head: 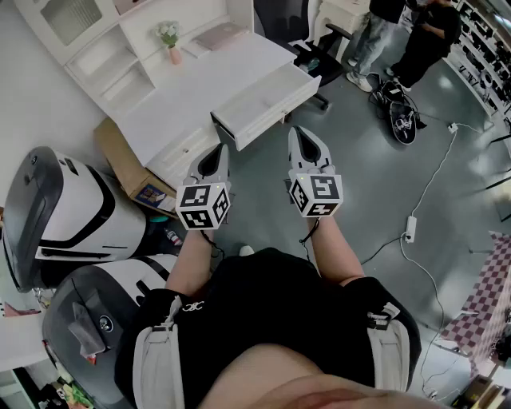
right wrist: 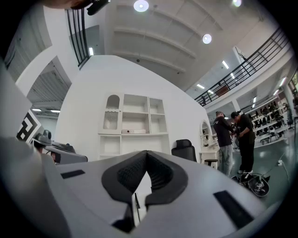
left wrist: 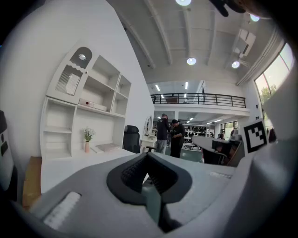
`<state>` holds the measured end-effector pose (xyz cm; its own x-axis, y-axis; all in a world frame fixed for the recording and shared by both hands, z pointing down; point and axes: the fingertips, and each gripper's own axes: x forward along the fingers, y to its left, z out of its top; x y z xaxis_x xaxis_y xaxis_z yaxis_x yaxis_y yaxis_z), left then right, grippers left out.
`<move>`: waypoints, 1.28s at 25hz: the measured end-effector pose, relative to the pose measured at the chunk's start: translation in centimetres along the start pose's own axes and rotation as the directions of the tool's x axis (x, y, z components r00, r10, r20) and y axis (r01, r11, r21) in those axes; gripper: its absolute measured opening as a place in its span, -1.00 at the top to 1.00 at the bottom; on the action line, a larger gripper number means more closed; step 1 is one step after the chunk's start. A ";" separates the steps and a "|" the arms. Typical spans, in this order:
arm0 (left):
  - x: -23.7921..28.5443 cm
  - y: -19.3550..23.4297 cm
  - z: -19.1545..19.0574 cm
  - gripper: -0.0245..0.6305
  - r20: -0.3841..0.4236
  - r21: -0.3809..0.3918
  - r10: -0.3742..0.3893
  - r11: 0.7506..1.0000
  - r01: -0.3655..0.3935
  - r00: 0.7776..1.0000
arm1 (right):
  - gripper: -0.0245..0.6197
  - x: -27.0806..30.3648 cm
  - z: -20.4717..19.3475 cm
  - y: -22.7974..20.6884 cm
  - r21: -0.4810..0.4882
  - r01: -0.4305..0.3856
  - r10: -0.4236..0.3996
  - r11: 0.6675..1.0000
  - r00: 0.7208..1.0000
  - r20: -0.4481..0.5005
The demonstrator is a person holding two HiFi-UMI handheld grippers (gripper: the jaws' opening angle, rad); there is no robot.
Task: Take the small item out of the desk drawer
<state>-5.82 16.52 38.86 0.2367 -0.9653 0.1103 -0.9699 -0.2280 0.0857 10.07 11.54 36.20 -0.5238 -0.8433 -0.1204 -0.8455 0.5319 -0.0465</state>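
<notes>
two grey two-jaw grippers – left gripper (head: 217, 152), right gripper (head: 301, 134). one white desk surface (head: 200, 88), one white pulled-out drawer (head: 263, 100), one pink vase of flowers (head: 173, 49), one black office chair (head: 279, 17), one brown cardboard box (head: 120, 152) – two standing people (head: 371, 32) (head: 427, 36), two white-and-grey machines (head: 68, 216) (head: 100, 319).

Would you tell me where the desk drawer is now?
Head view, upper centre: the drawer stands pulled out of the white desk, just ahead of the left gripper and right gripper.
</notes>
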 end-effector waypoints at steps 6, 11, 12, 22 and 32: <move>-0.3 0.7 0.3 0.88 0.007 -0.009 -0.008 1.000 0.008 1.000 | 0.93 0.2 0.5 1.1 0.013 -0.012 0.012 1.000 1.000 0.019; 0.1 2.0 0.5 0.88 0.016 -0.014 -0.033 0.999 0.033 0.999 | 0.93 0.7 0.5 1.8 -0.007 0.019 -0.019 1.000 1.000 0.021; 0.1 2.3 0.6 0.88 0.017 -0.015 -0.040 0.999 0.040 0.999 | 0.93 0.9 0.5 2.1 -0.010 0.024 -0.023 1.000 1.000 0.019; 1.1 5.0 0.0 0.88 0.012 -0.030 -0.108 0.994 0.108 0.994 | 0.93 2.4 -0.9 4.3 -0.032 0.072 -0.073 0.997 0.997 -0.017; 5.9 6.8 -0.3 0.88 -0.008 -0.016 -0.119 0.993 0.119 0.993 | 0.93 6.9 -2.2 1.9 -0.020 0.099 -0.099 0.995 0.995 -0.015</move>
<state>-11.01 9.30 40.37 0.3511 -0.9302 0.1067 -0.9337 -0.3394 0.1136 4.63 6.54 37.42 -0.4388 -0.8930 -0.1002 -0.8952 0.4441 -0.0380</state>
